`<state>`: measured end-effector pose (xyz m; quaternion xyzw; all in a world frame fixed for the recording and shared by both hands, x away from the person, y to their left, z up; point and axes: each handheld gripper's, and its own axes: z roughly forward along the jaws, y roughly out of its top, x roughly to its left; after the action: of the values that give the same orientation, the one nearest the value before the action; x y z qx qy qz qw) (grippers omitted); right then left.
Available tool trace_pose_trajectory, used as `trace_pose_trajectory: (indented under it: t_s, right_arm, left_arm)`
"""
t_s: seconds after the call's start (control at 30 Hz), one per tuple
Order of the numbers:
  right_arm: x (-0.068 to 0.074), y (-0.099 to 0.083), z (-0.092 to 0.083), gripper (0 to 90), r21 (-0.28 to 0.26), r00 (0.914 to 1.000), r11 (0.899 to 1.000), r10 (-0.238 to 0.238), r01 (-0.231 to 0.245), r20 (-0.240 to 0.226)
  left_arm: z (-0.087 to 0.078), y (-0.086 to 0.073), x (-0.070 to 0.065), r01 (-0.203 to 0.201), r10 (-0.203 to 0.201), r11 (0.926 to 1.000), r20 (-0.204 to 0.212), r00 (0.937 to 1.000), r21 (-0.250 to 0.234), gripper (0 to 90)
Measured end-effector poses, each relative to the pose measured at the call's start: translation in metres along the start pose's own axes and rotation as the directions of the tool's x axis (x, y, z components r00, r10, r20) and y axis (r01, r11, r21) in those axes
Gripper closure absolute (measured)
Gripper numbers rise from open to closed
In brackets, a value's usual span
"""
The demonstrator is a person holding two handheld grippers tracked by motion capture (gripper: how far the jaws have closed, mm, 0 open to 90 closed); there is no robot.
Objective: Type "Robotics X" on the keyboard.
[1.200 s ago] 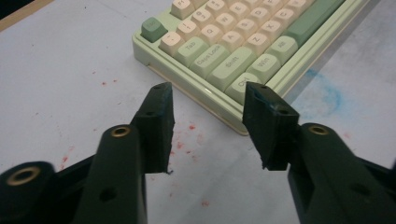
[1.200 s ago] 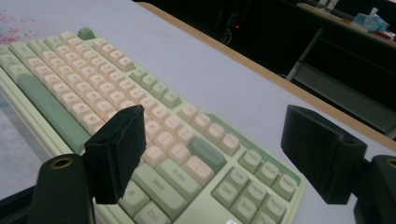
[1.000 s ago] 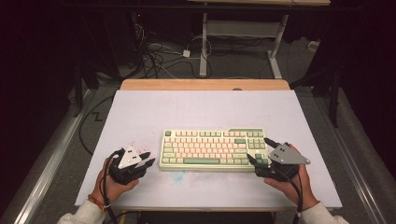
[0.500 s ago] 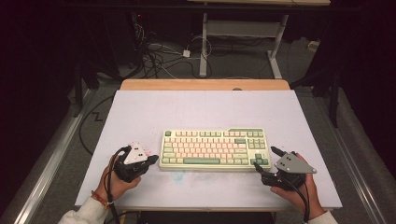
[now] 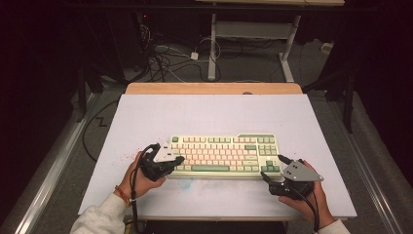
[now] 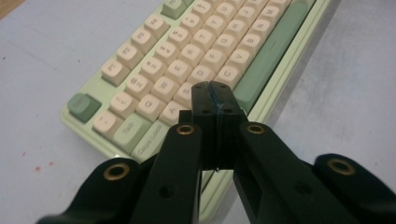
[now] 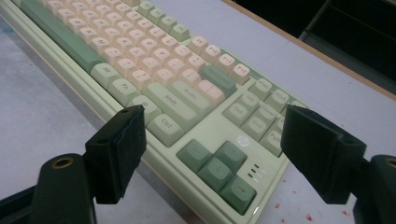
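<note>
While the left gripper (image 5: 179, 160) sits at the keyboard's (image 5: 221, 153) left end, its jaws are pressed together with nothing between them, having just been closing. From the high view its tips lie over the keyboard's left edge, near the front corner. The person's left hand (image 5: 139, 178) wraps the body from behind, a cable trailing back past the sleeve (image 5: 100, 219). In the left gripper view the joined tips (image 6: 215, 100) hang above the lower letter rows, just left of the long green bar (image 6: 271, 46) along the front row; whether they touch a key I cannot tell. Ahead of the tips the cream letter keys run off to the far end, and a green key (image 6: 83, 105) marks the corner to their left.

To the right, the keyboard lies flat on the white table (image 5: 214, 114), its long side running from one gripper to the other.

At its right front corner is the right gripper (image 5: 272, 169), held by the right hand (image 5: 307, 200) with its grey plate (image 5: 300, 170) on top. Its jaws are spread wide and grip nothing. In the right gripper view the two pads (image 7: 122, 140) stand either side of the corner, with the dark green arrow keys (image 7: 217, 168) between them and just ahead, apart from both pads. Small red specks (image 7: 306, 215) dot the table beneath the right-hand pad.
</note>
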<state>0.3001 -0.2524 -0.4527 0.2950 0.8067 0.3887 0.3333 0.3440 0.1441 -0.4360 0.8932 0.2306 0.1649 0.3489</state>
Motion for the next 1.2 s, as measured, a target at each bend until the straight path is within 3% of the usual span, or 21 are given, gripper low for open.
trace_pose_trajectory:
  t_s: [0.17,0.47,0.9,1.2]
  right_arm:
    - [0.001,-0.001,0.002,22.4,0.008,1.0,1.0,-0.006,0.006,-0.004]
    - [0.001,-0.002,0.004,22.4,0.019,0.9999,1.0,-0.009,0.009,-0.008]
    - [0.0,-0.001,0.004,22.6,0.015,0.9999,1.0,-0.013,0.013,-0.007]
    - [0.0,-0.002,0.005,22.5,0.03,0.9999,0.999,-0.011,0.012,-0.012]
  left_arm:
    - [0.015,0.011,0.0,-0.04,0.04,0.9985,0.014,0.9991,0.038,87.9]
    - [0.033,0.023,-0.003,-0.065,0.062,0.9961,0.05,0.9968,0.061,87.8]
    - [0.051,0.03,-0.005,-0.088,0.082,0.9906,0.06,0.9948,0.105,87.2]
    - [0.054,0.03,-0.006,-0.103,0.098,0.987,0.042,0.9943,0.124,87.7]
